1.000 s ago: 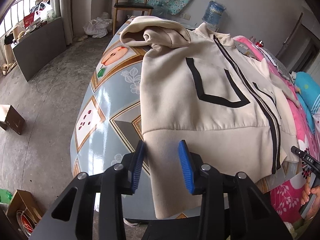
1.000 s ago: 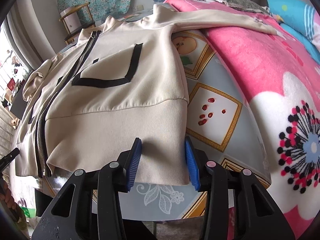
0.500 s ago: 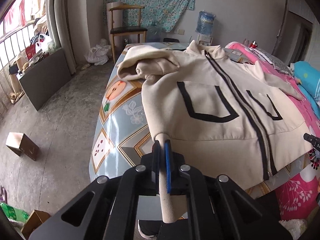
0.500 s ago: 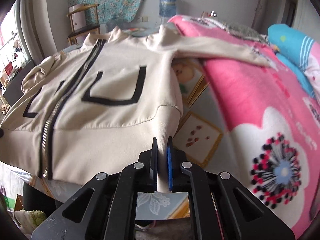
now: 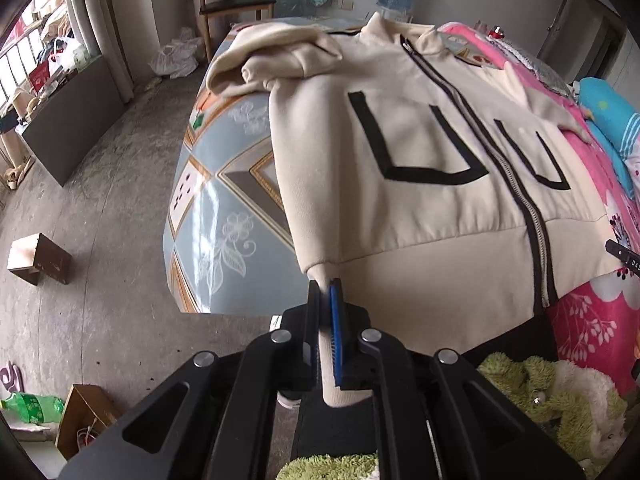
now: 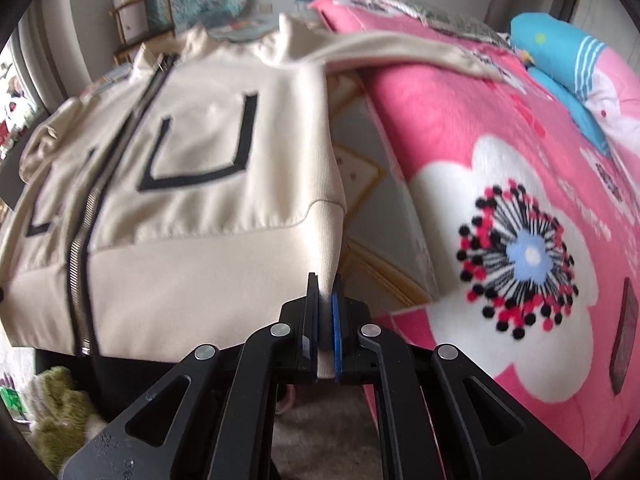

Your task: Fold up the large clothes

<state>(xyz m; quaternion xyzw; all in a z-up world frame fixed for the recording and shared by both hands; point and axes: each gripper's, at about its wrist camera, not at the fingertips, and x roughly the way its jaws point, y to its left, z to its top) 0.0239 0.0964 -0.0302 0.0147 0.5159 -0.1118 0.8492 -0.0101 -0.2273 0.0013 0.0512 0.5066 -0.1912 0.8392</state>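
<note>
On table (image 5: 208, 216): one cream jacket (image 5: 420, 128); left gripper (image 5: 326, 292), right gripper (image 6: 325, 286) each clamped on hem corner.

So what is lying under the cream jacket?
Under the cream jacket a blue patterned table cover shows at its sides, and a pink blanket under one sleeve. What lies beneath its middle is hidden.

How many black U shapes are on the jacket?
2. One black U shape is on the jacket left of the zipper, and the other is right of it, as the left wrist camera sees them. None looks hidden.
</note>
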